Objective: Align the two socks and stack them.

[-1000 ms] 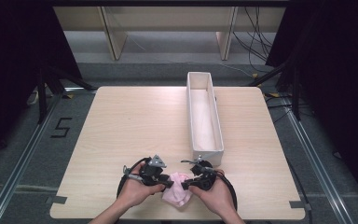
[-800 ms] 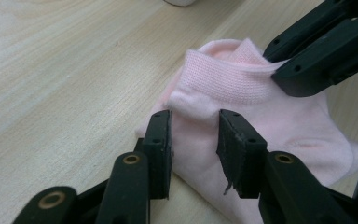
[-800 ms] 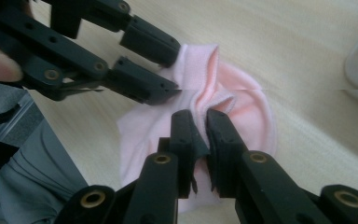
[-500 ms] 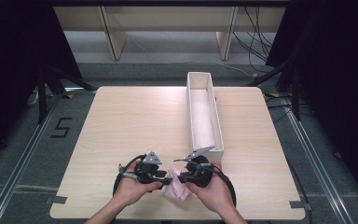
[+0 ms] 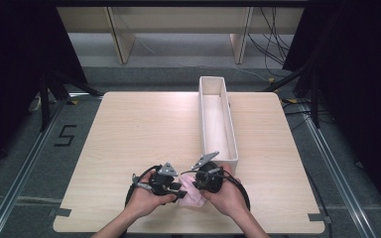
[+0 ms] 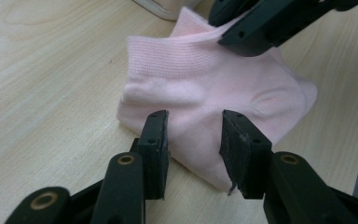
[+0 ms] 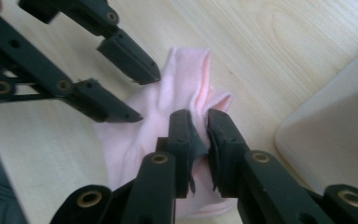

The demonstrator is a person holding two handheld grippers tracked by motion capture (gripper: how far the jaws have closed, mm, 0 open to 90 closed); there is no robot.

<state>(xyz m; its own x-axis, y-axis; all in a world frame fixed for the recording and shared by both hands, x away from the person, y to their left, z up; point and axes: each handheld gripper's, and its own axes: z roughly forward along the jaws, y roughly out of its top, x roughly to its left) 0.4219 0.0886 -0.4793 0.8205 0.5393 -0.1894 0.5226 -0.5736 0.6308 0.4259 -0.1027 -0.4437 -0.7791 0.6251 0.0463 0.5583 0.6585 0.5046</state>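
Two grippers on small pink knitted sock [image 5: 192, 196] near counter's [image 5: 129, 129] front edge. My right gripper [image 7: 198, 122] pinches cuff; left gripper [image 6: 193, 130] jaws just opened, half-wide, unclamped. Step: folding. Next: left regrips toe.

Pink sock [image 5: 193, 196] between left tool [image 5: 176, 191] and right tool [image 5: 198, 184], near tray [image 5: 219, 82]

Pale wooden table in a dark, curtained work bay

The light wood-grain tabletop [image 5: 144, 134] stands on a grey floor [image 5: 25, 163] – marked with a black "5" [image 5: 65, 135] – between black curtains [image 5: 10, 64] (both sides), with pale wooden shelving [image 5: 178, 20] and loose black cables [image 5: 270, 47] behind.
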